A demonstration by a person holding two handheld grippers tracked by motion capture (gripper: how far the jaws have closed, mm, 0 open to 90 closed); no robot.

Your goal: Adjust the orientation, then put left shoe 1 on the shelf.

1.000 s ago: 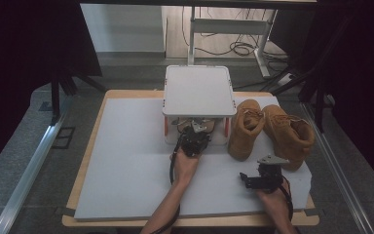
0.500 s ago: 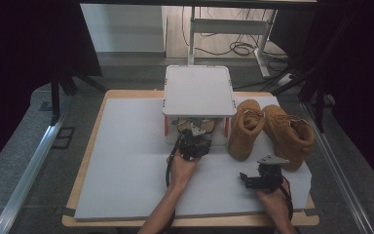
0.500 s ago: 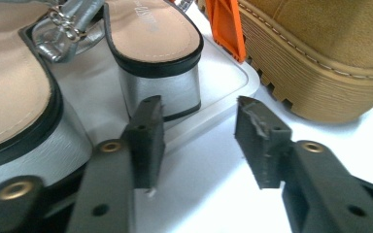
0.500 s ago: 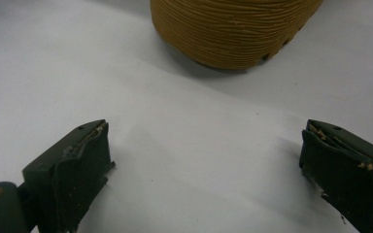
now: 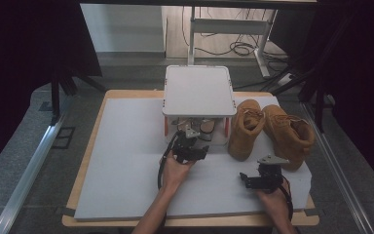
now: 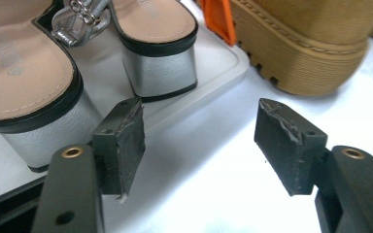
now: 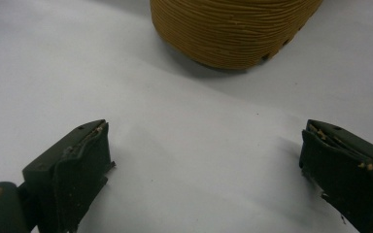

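The left gripper [image 5: 191, 146] sits at the front edge of the two-tier white rack [image 5: 199, 90], its jaws having just been opening; they now stand apart with nothing between them, and bare white table surface [image 6: 209, 160] shows in the gap. One second earlier the same gripper was tucked closer under the rack's upper shelf with its jaws nearly closed at the sandals; it has since drawn back toward the person and slightly up. In the left gripper view, the silver block-heel sandals [image 6: 39, 92] rest side by side on the rack's lower tray [image 6: 218, 63], heels toward the gripper, just ahead of the left pad and not touching it. The tan boots [image 5: 272, 131] stand on the table just right of the rack, unchanged from the earlier frames. The right gripper [image 5: 263, 178] rests near the table's front right, jaws wide and empty, in the same place as before, with one boot's sole [image 7: 233, 29] ahead of it.
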